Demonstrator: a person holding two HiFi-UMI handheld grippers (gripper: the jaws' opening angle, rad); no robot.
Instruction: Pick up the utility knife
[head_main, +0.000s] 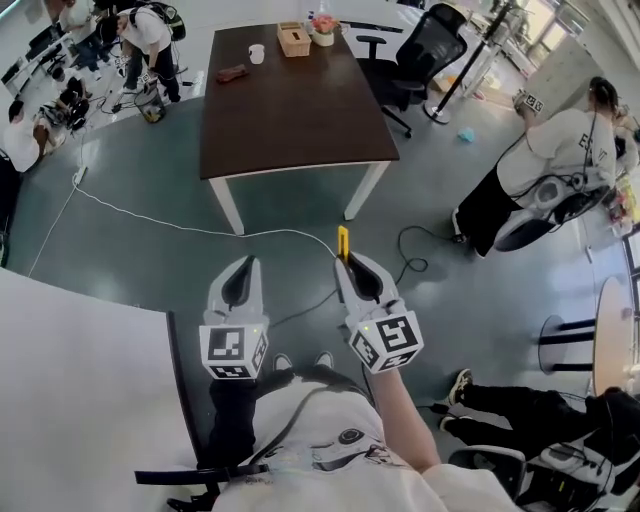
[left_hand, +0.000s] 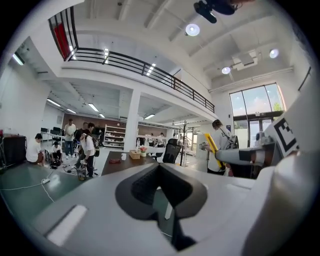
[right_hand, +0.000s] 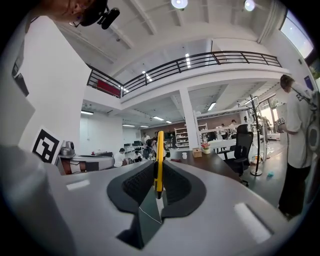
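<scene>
No legible text, number or brand anywhere. Square markers on left gripper and right gripper: black-white patterns only. Print on white shirt, far right: too small.

The left hand-held gripper and right hand-held gripper are grey (black-padded), with square-marker cubes.

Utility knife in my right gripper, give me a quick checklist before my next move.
1. Utility knife clamped between right gripper jaws: ok.
2. Knife off any surface, held in the air: ok.
3. Blade retracted: cannot tell.
4. Left gripper empty, jaws together: ok.
5. Nearest person stands apart from the knife tip: ok.
</scene>
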